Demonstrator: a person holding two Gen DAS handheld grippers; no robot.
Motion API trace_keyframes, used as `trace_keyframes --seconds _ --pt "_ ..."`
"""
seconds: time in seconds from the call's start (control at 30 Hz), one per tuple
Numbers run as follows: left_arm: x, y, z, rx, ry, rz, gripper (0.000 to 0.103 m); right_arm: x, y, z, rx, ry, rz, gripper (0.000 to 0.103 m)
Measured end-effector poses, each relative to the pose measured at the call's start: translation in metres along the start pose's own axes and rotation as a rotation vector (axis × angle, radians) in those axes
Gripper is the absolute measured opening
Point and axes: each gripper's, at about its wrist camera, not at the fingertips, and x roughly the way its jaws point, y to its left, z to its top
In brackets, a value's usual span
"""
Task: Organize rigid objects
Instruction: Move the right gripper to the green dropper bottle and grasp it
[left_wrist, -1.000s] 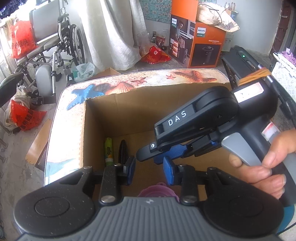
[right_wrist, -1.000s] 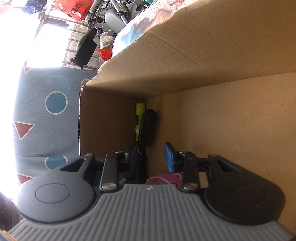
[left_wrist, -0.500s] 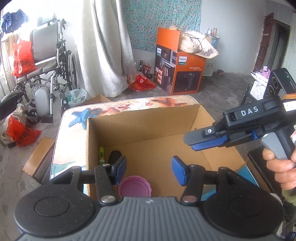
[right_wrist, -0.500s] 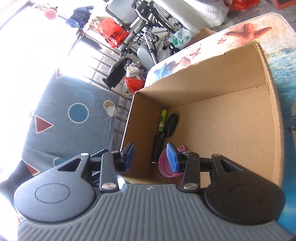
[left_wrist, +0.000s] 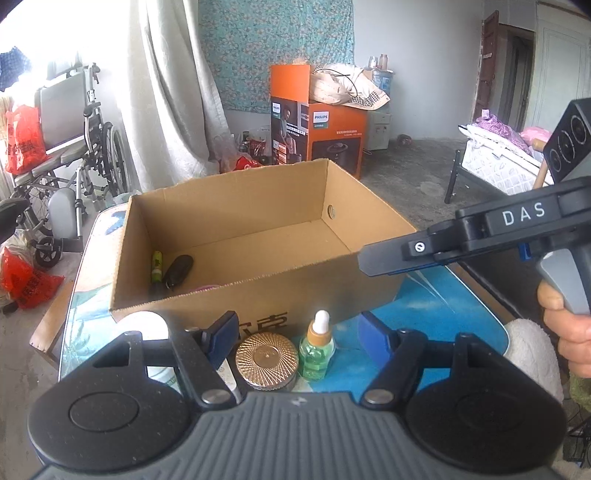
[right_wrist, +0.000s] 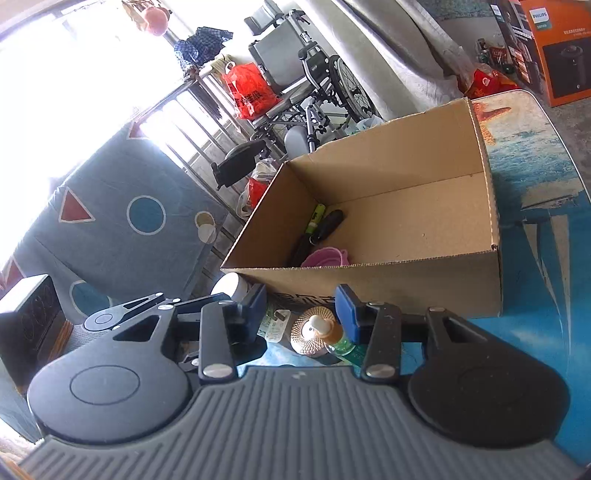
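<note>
While both grippers hang in front of the box (left_wrist: 258, 291), the left gripper (left_wrist: 295, 334) and right gripper (right_wrist: 301, 308) are opening, holding nothing. A bottle (left_wrist: 317, 347) and jar (left_wrist: 266, 356) sit low in the frame.

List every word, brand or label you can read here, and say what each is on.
"DAS": white letters on the right gripper body.
"PHILIPS": the orange appliance box on the floor.
Printed characters on the cardboard box front: partly hidden by the left gripper, unreadable.
Red plastic bag print and small text on the orange box: too blurred.
</note>
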Motion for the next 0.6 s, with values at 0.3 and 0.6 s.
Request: trace_keyframes --seconds 0.3,0.6 --pt "0.042 -0.026 -0.028 0.065 0.018 0.045 0.054 0.058 0.023 -0.020 -0.129 0.060 -0.094 0.041" --pt "0.056 -0.023 -0.027 0.052 0.019 0.039 0.027 0.099 0.021 -0.019 -0.176 0.120 -0.140 0.024"
